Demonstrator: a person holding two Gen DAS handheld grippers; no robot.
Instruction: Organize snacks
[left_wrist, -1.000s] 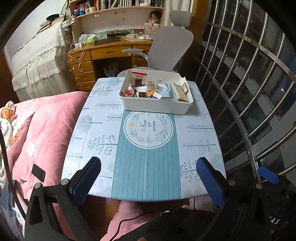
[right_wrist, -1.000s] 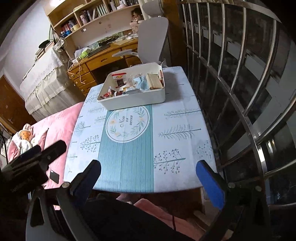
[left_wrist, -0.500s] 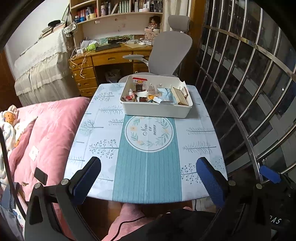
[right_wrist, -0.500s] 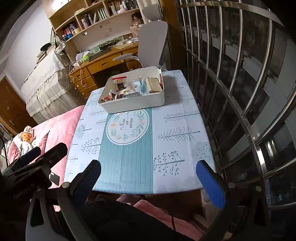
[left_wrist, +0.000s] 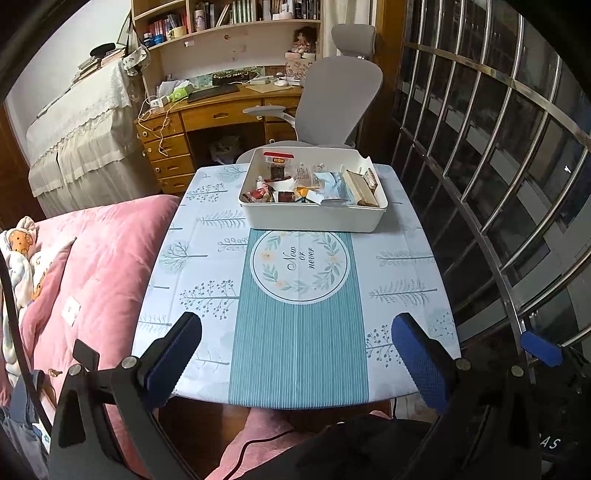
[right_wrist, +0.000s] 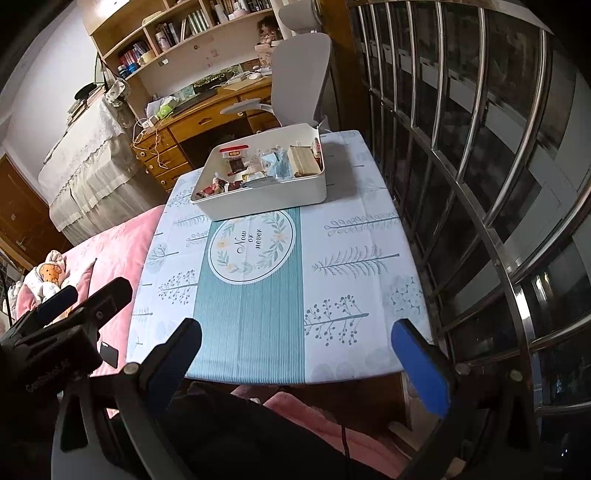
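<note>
A white bin (left_wrist: 314, 219) (right_wrist: 266, 201) stands at the far end of the table, filled with several wrapped snacks, among them a red-topped packet (left_wrist: 277, 162) (right_wrist: 233, 154) and a tan box (left_wrist: 360, 188) (right_wrist: 303, 160). My left gripper (left_wrist: 295, 339) hangs open over the table's near edge, nothing between its blue pads. My right gripper (right_wrist: 295, 343) is open as well, also at the near edge and far from the bin. The left gripper's body (right_wrist: 66, 317) shows at the left of the right wrist view.
The table (left_wrist: 207, 258) wears a blue and white cloth with a round print. A pink bed (left_wrist: 92, 266) borders its left side, a metal window grille (left_wrist: 498, 177) its right. A grey chair (left_wrist: 332, 99) and wooden desk (left_wrist: 221, 114) stand behind.
Both grippers have drawn back and risen slightly, so the table and bin look a little farther away. Both stay open and empty.
</note>
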